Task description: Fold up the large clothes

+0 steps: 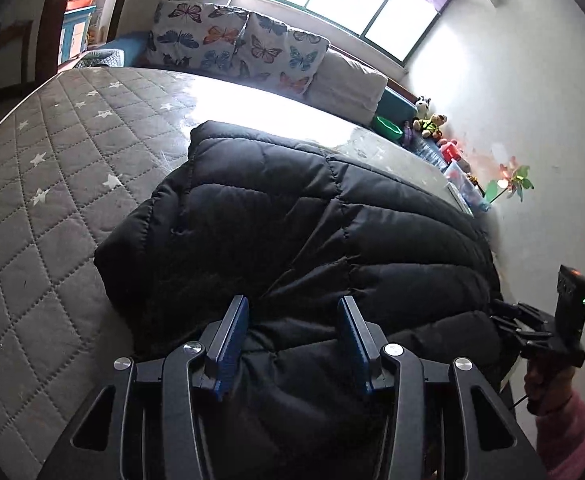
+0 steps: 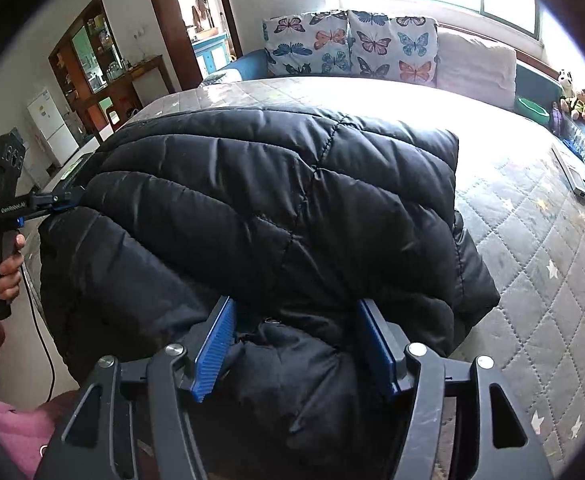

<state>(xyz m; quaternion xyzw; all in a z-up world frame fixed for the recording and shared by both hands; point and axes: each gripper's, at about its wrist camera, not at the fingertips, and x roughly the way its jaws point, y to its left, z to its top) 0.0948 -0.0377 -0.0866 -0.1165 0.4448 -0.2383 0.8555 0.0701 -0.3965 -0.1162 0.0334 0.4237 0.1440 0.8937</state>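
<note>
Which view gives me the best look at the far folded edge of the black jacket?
The right wrist view: the black jacket lies broad there, its far edge running unbroken against the grey mattress. In the left wrist view the jacket is foreshortened, and window glare on the mattress washes out part of that edge.

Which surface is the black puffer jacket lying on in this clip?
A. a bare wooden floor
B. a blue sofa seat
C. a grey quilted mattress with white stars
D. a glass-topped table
C: the black puffer jacket is spread on the grey quilted mattress, whose diamond stitching and white stars show around the jacket in both wrist views, with the left gripper and right gripper at its near edge.
</note>
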